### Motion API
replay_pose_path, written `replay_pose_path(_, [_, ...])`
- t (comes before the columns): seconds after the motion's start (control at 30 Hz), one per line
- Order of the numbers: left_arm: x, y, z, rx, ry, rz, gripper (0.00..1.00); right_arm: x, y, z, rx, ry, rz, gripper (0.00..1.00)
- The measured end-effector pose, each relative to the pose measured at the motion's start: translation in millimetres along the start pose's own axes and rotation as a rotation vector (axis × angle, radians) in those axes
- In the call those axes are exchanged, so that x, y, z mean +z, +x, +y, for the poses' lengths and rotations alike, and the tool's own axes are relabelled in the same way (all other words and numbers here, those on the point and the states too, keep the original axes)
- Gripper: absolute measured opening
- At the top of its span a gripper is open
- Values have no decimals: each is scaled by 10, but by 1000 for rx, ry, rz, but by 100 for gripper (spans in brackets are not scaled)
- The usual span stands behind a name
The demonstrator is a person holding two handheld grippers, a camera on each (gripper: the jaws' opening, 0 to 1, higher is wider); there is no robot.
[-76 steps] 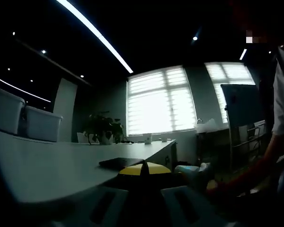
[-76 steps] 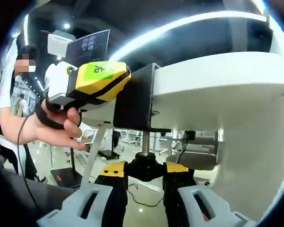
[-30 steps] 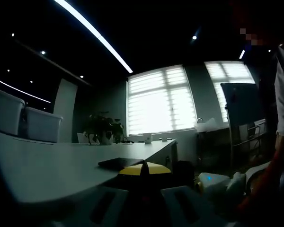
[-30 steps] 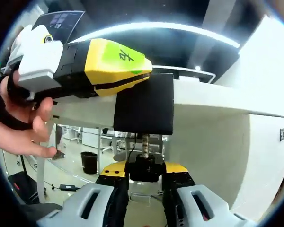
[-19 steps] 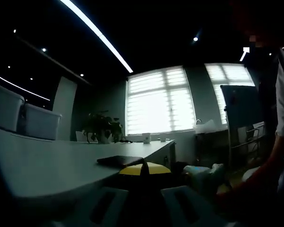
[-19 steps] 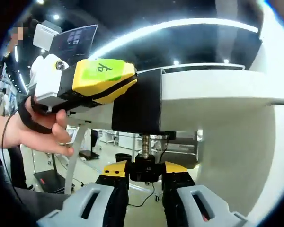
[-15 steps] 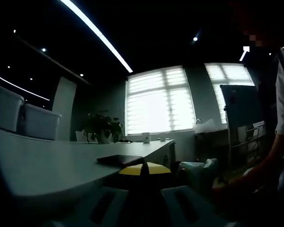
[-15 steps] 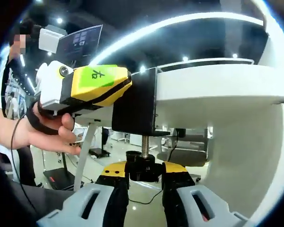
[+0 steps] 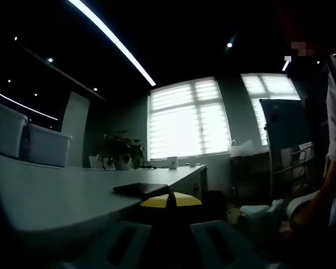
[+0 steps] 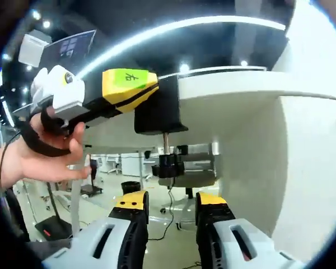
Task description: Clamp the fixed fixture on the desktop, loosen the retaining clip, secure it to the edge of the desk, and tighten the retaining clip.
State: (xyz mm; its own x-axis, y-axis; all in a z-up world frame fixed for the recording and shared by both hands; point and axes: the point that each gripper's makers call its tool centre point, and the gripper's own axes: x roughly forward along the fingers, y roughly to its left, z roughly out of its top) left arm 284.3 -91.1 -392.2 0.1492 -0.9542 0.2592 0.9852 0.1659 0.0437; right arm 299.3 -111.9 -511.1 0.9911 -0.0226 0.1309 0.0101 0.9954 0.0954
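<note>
In the right gripper view the right gripper (image 10: 169, 208) points up from below the table (image 10: 235, 89); its yellow-tipped jaws stand apart with nothing between them, just under the black knob (image 10: 168, 166) of the clamp (image 10: 157, 109); the knob hangs on a threaded screw beneath the clamp's black body, and the body sits over the table's edge; the screw's top end is hidden behind the body, so whether it presses the underside cannot be told. The left gripper (image 10: 109, 92), yellow with a green label, comes in from the left and its jaws are shut on the clamp's upper part; a hand (image 10: 36, 151) with a black strap holds it.

In the left gripper view the scene is dim; the left gripper's (image 9: 169, 197) yellow tips meet at the bottom centre on a dark shape, the clamp (image 9: 169, 216), at the table's (image 9: 61, 196) near edge; a flat dark object (image 9: 141, 189) lies on the table just behind them; two pale bins (image 9: 28, 143) stand at the far left, a plant (image 9: 122, 150) further back before bright windows (image 9: 185, 120); a sleeve (image 9: 335, 120) shows at the right.
</note>
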Motion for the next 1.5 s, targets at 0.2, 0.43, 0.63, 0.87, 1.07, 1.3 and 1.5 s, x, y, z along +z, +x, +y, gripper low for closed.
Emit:
replay_pose_path(0.2, [6, 3, 11, 2, -18, -10, 1, 259, 38, 103, -104, -147, -54, 38])
replay_pose_path(0.43, [9, 5, 15, 6, -22, -14, 1, 264, 281, 86, -144, -135, -41, 40])
replay_pose_path(0.63, [11, 5, 19, 4, -23, -16, 1, 250, 421, 63, -159, -155, -46, 35])
replay_pose_path(0.87, [11, 5, 21, 3, -18, -13, 1, 314, 388, 52, -121, -212, -73, 27])
replay_pose_path(1.07, [12, 10, 28, 3, -19, -12, 1, 322, 394, 147, 56, -182, -88, 27])
replay_pose_path(1.3, [11, 14, 36, 5, -18, -8, 1, 296, 465, 214, 324, -132, -81, 27])
replay_pose_path(1.5, [13, 11, 38, 4, -23, -14, 1, 282, 501, 239, 451, -129, -46, 27])
